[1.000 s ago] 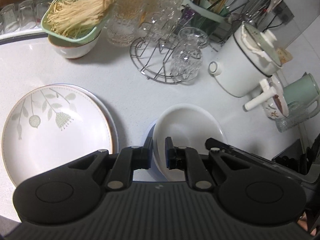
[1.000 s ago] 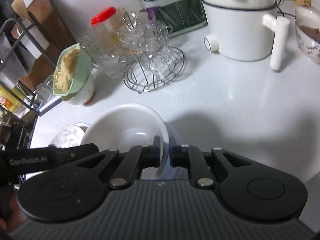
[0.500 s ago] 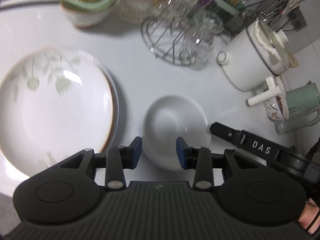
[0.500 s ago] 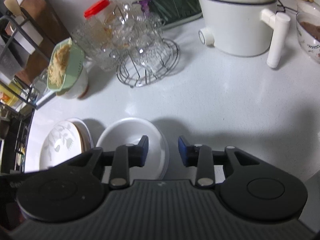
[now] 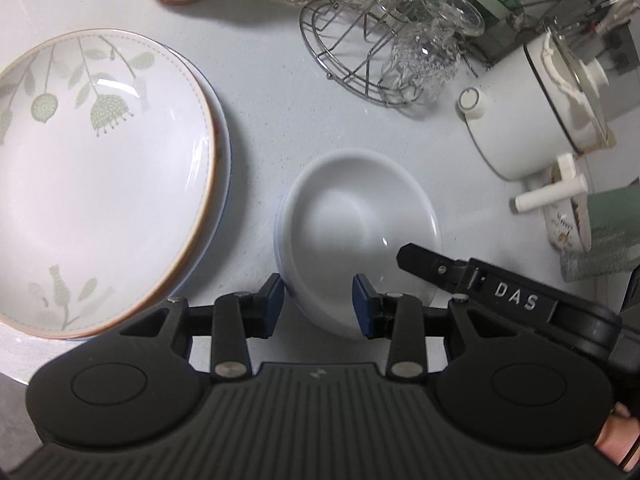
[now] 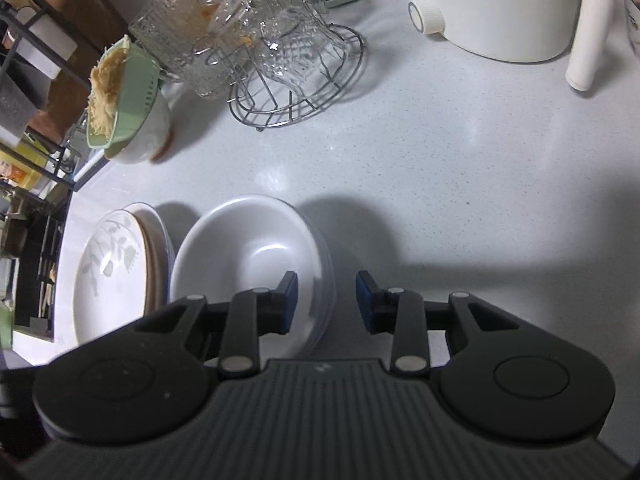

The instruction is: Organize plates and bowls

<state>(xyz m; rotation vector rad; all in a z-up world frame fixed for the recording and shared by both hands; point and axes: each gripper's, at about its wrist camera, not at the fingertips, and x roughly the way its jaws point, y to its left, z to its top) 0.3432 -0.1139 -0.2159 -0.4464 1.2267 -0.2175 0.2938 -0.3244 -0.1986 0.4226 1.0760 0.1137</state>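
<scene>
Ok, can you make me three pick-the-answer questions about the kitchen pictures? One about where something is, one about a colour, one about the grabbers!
1. Where does the white stack of bowls sit?
A. In the round wire glass rack
B. On the countertop beside the leaf-patterned plate
C. Inside the white electric pot

2. What colour are the leaves on the leaf-patterned plate?
A. Red
B. Green
C. Black

3. How are the left gripper and right gripper?
A. Both open
B. Both shut
C. One squeezing a glass

Answers: B, the bowls rest on the counter next to the plate; B, the leaves are pale green; A, each shows a gap between its blue pads.
</scene>
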